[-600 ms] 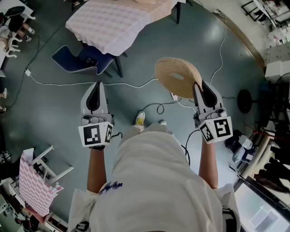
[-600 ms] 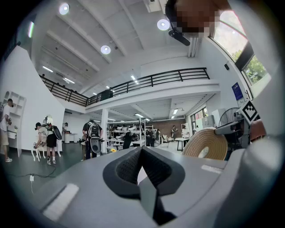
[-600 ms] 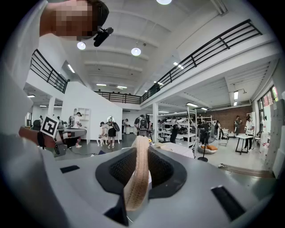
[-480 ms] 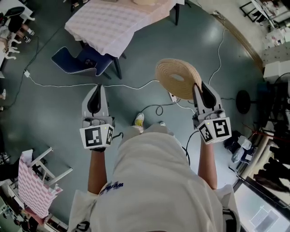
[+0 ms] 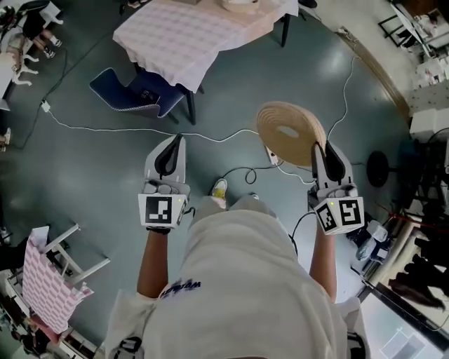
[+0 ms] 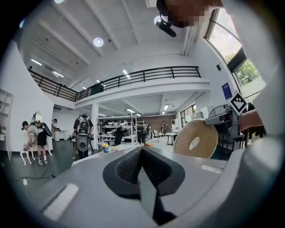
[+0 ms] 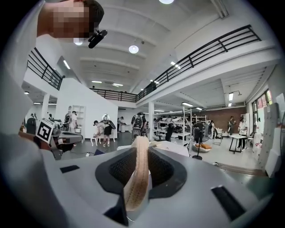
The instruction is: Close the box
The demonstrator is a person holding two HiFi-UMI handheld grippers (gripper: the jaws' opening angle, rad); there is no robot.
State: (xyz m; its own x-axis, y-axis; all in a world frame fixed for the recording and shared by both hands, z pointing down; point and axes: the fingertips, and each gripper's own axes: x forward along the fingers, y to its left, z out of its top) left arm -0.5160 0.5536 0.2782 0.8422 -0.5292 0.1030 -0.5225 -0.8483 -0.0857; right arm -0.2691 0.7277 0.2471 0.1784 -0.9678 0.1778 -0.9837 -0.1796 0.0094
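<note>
A round woven straw lid point(image 5: 291, 133) stands on edge above the floor, with my right gripper point(image 5: 324, 148) shut on its rim. In the right gripper view the lid's edge point(image 7: 137, 178) runs between the two pads. My left gripper point(image 5: 170, 144) hangs to the left at about the same height, shut with nothing in it. From the left gripper view the lid point(image 6: 194, 139) appears off to the right, beyond the closed jaws. A pale woven box point(image 5: 242, 5) is cut off by the top edge, on the cloth-covered table point(image 5: 182, 35).
A blue chair point(image 5: 137, 91) stands against the table's near side. White and black cables point(image 5: 126, 130) run across the grey floor ahead of my feet. A folding stand with pink checked cloth point(image 5: 49, 280) is at lower left. Shelves and equipment point(image 5: 421, 231) crowd the right edge.
The table and chair sit a little lower and further right in the head view. Both grippers have shifted slightly right with it. The lid stays in the right gripper.
</note>
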